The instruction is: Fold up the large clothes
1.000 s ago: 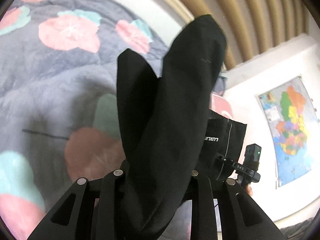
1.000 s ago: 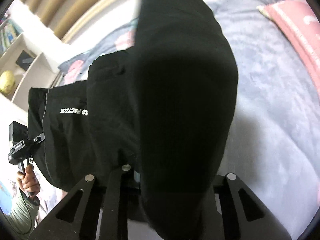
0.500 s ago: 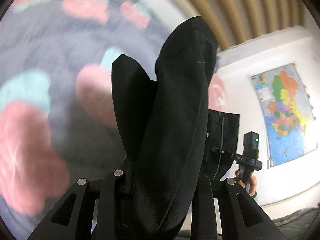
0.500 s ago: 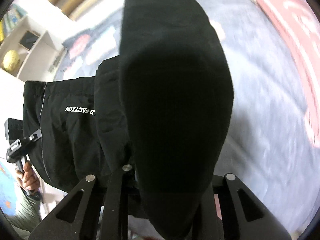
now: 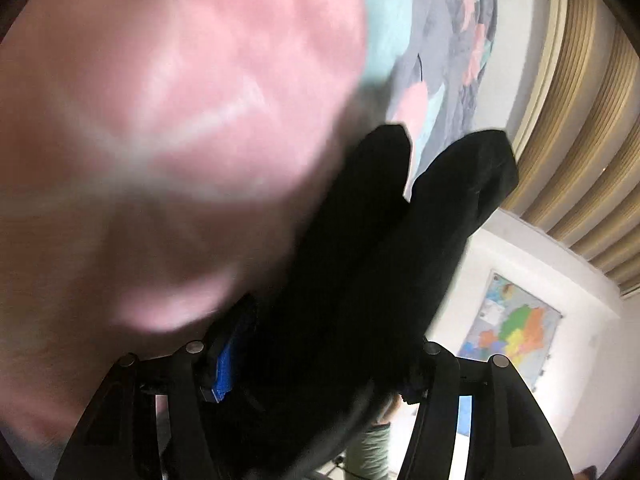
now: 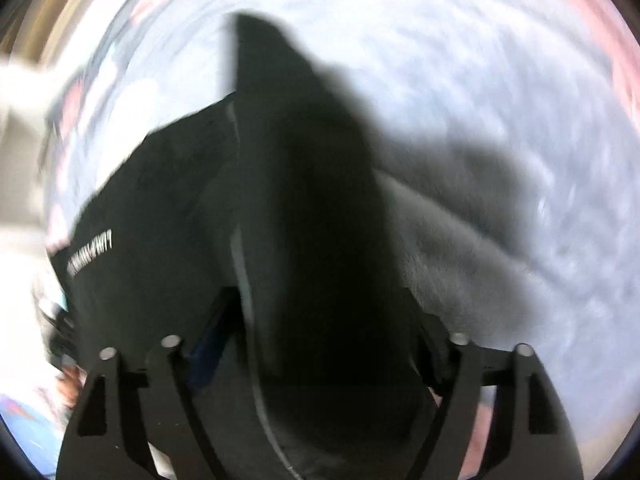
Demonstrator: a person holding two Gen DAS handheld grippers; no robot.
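Both tongs [image 5: 316, 364] [image 6: 316, 344] pinching black garment [image 6: 168, 216]; white print on garment blurred, unreadable.

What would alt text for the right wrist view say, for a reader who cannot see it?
A black fabric garment with white lettering fills the blurred frame, pinched in the right gripper, whose jaws are buried in its folds. Behind it lies a fuzzy pale grey blanket, marked by the garment's shadow.
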